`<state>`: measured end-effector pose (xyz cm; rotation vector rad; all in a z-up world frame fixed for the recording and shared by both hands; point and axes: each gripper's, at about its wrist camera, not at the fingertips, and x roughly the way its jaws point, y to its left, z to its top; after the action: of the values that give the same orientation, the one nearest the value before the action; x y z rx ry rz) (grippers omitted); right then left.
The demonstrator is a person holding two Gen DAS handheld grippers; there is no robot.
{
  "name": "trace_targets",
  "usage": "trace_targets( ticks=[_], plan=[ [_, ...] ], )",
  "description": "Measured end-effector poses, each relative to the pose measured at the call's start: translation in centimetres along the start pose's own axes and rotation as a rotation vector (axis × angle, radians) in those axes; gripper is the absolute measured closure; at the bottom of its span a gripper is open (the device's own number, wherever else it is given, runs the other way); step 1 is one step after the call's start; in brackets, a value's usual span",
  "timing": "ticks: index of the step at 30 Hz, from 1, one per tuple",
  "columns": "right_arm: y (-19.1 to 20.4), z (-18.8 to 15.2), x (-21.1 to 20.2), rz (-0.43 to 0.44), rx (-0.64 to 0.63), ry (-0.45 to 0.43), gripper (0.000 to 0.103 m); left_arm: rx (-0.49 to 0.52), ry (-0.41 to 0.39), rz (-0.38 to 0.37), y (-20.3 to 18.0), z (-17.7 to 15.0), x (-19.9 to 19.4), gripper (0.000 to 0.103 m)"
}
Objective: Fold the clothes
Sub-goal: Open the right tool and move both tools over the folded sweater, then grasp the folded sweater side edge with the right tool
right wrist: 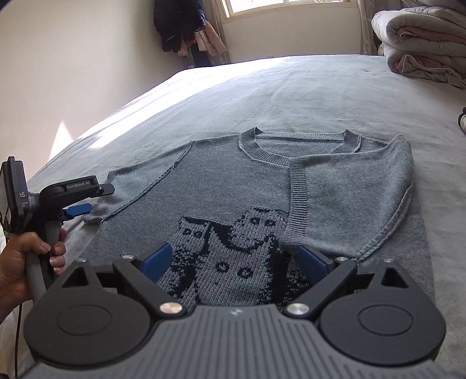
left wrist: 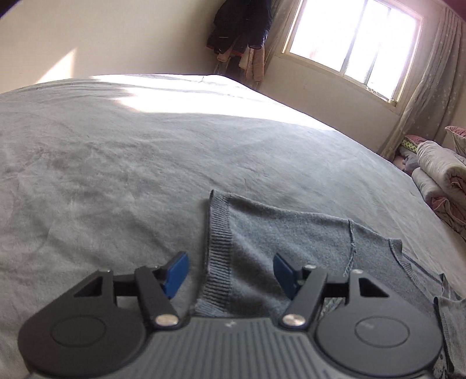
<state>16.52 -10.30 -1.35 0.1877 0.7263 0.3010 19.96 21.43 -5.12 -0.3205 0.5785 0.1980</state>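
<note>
Across the wide grey bed [right wrist: 291,93] a grey knitted sweater [right wrist: 227,189] lies flat, neck hole toward the window [left wrist: 349,38], with a dark woven figure on its front. Its right sleeve [right wrist: 349,198] is already folded in over the chest, the ribbed cuff [right wrist: 297,204] running down beside the figure. The left sleeve [right wrist: 128,189] is spread out to the side.

At that sleeve's end the left gripper [right wrist: 87,201], held in a person's hand [right wrist: 26,262], straddles the cuff edge, one blue pad [left wrist: 176,274] on the bedsheet side and the other over the knit. Its jaws stand partly apart, and the pads do not appear to press on the cloth, though the angle makes that hard to judge.

Nearer the hem, the right gripper [right wrist: 233,259] hovers over the dark figure with its jaws spread wide, nothing pinched between them.

Folded quilts [right wrist: 422,40] are piled at the far right of the bed, and dark clothes [right wrist: 177,23] hang in the corner.
</note>
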Motion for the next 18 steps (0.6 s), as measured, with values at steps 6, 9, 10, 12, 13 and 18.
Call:
trace_targets(
  ticks=[6,9,10,12,13,18],
  plan=[
    [-0.2,-0.1,0.2,0.004,0.016,0.011,0.008,0.114,0.0,-0.057,-2.8,0.4,-0.3,0.097],
    [-0.2,0.1,-0.1,0.001,0.01,0.004,0.008,0.12,-0.02,-0.12,-3.9,1.1,-1.3,0.097],
    [-0.2,0.2,-0.2,-0.001,0.009,0.001,0.008,0.129,-0.025,-0.153,-4.4,1.4,-1.8,0.097],
    [-0.3,0.4,-0.4,-0.004,0.01,-0.004,0.008,0.162,-0.019,-0.214,-5.7,1.7,-2.6,0.097],
    [-0.4,0.4,-0.5,-0.005,0.014,-0.005,0.008,0.185,-0.02,-0.238,-6.4,1.7,-2.9,0.097],
    [-0.9,0.7,-0.8,-0.008,0.035,-0.013,0.008,0.309,0.01,-0.372,-9.8,1.0,-4.4,0.097]
  ],
)
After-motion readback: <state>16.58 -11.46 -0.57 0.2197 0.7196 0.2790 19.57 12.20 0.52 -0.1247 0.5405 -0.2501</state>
